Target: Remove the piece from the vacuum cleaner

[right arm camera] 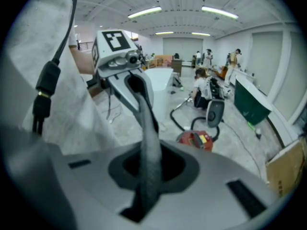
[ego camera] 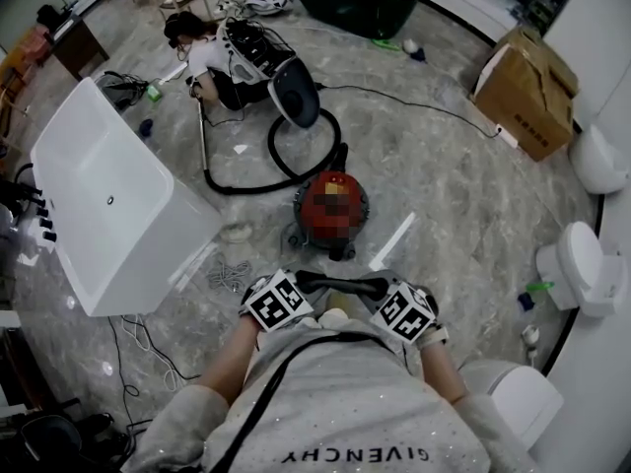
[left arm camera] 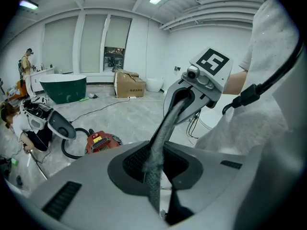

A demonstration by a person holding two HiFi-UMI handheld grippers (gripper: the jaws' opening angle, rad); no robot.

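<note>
Your left gripper (ego camera: 299, 284) and right gripper (ego camera: 383, 291) each clamp, jaws nearly closed, on one end of the dark piece (ego camera: 340, 284), well apart from the red vacuum cleaner (ego camera: 330, 208) on the floor (ego camera: 444, 185).

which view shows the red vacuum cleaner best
The head view: the red vacuum cleaner sits whole on the floor, hose looping behind, though a blur patch covers its top. Both gripper views show it small, its lower part hidden.

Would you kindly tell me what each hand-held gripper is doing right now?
Left hand-held gripper: closed on the grey piece.
Right hand-held gripper: closed on the same grey piece.
</note>
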